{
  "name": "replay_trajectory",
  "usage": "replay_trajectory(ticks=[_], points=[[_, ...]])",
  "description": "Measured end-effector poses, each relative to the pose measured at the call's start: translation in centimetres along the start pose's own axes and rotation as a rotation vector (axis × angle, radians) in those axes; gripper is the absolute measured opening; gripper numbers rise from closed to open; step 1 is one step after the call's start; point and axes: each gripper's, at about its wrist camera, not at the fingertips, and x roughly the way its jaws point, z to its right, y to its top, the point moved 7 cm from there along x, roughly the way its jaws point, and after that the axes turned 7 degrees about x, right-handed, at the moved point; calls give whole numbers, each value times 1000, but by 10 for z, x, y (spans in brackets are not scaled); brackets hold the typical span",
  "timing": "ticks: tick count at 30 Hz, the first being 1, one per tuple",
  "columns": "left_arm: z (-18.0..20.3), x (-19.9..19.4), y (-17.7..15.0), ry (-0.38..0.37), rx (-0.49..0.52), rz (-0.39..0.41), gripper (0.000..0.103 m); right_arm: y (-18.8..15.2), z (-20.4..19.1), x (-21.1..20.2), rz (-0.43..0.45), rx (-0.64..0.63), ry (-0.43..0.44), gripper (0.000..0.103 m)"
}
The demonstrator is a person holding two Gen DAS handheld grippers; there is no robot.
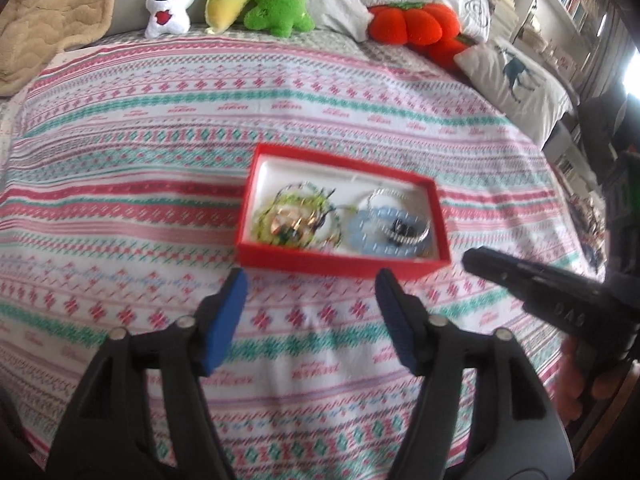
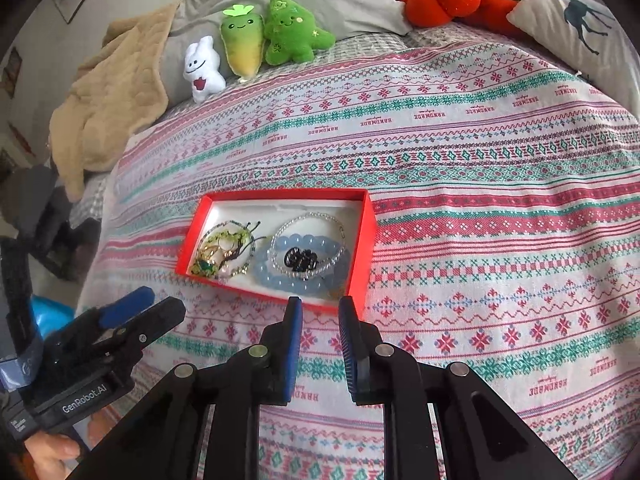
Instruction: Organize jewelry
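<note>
A red box (image 2: 362,248) of jewelry lies on a patterned bedspread (image 2: 500,184). Inside, a blue bead bracelet (image 2: 280,276) lies under a clear bead strand (image 2: 296,222); a green-and-gold tangle (image 2: 218,250) beside them is hard to make out. The left gripper (image 1: 312,280) hovers wide open and empty; the right gripper (image 2: 320,308) is slightly parted, holding nothing. Plush toys (image 2: 244,44) line the pillows; the left-wrist view is blurred.
</note>
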Motion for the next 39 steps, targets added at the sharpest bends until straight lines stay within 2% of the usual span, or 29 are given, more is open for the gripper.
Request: replay_trajectory(ticks=[4, 5, 6, 8, 10, 12, 14, 20, 23, 39], points=[[-1, -8, -12, 42, 20, -25, 81, -14, -2, -4, -12, -43, -32, 26], [-2, -10, -16, 55, 22, -36, 82, -17, -3, -4, -16, -49, -38, 34], [-3, -12, -20, 69, 24, -45, 84, -21, -4, -5, -17, -58, -47, 54], [-5, -15, -26, 90, 30, -53, 86, -25, -4, -8, 1, -64, -63, 71], [-8, -19, -33, 130, 33, -59, 94, -29, -5, -8, 4, -73, -92, 71], [-13, -22, -39, 171, 32, -61, 99, -37, -5, -5, -14, -89, -123, 76], [-17, -23, -47, 198, 31, -72, 100, -44, -2, -4, -19, -96, -161, 83], [-28, -24, -60, 257, 37, -86, 100, -56, 6, -6, -9, -79, -233, 87], [-32, -24, -62, 262, 33, -86, 100, -57, 7, -6, 3, -86, -264, 87], [-32, -20, -63, 246, 35, -101, 101, -66, -1, 9, -43, -134, -281, 87]])
